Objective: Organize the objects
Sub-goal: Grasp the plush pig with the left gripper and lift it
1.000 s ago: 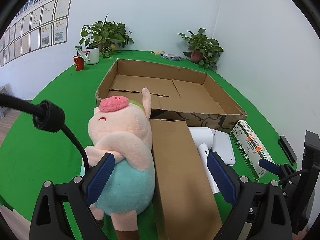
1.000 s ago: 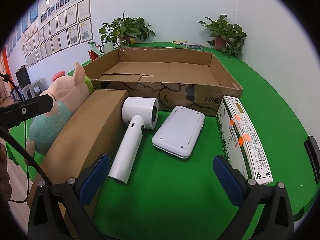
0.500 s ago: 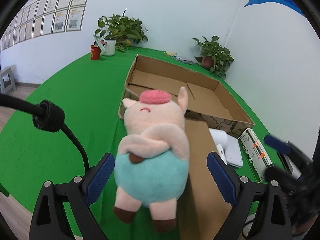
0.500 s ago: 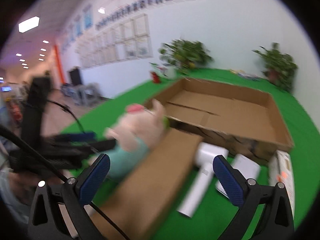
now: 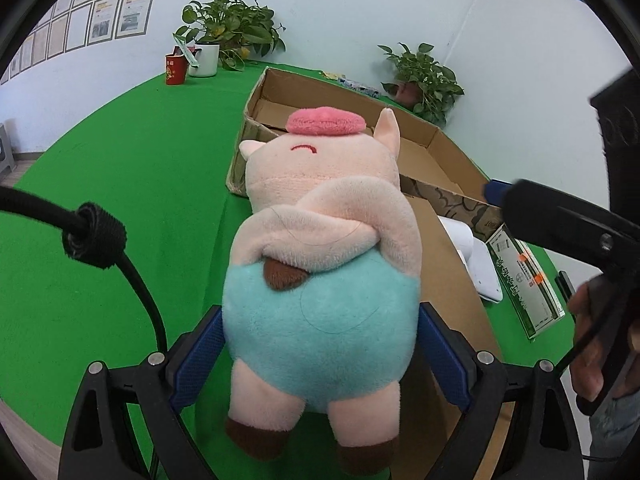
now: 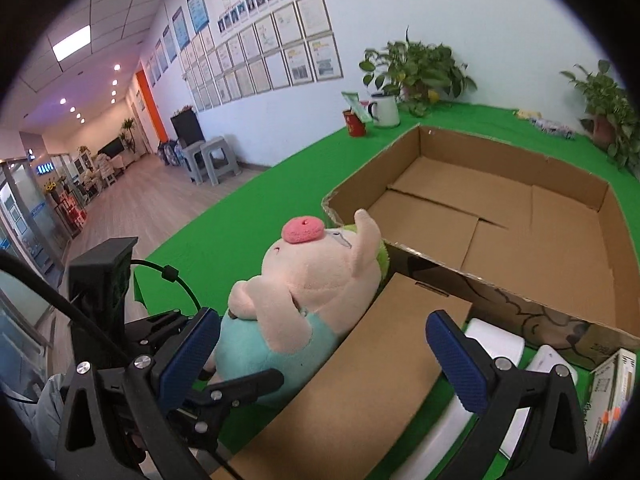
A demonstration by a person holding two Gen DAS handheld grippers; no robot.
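Note:
A plush pig [image 5: 320, 260] with a pink snout and teal belly lies on the green table, leaning against a long brown carton [image 5: 448, 280]. My left gripper [image 5: 320, 310] straddles its belly. The jaws are closing, with the blue pads right at the plush's sides, and I see no squeeze. My right gripper [image 6: 320, 356] hovers open above the brown carton [image 6: 360, 392] and the pig [image 6: 304, 292], with nothing gripped. It also shows in the left wrist view, where a hand [image 5: 592, 340] holds it.
A large open cardboard box [image 6: 500, 200] stands behind the pig, its floor bare. Right of the carton lie a white hair dryer [image 6: 496, 344], a flat white device [image 6: 552, 364] and a green-white packet [image 5: 524, 280]. Potted plants, a red cup [image 5: 176, 70] and a white mug stand at the back.
My left gripper has come down over the pig, which now fills the gap between its jaws. The right gripper's view has swung left from the dryer to the pig and carton.

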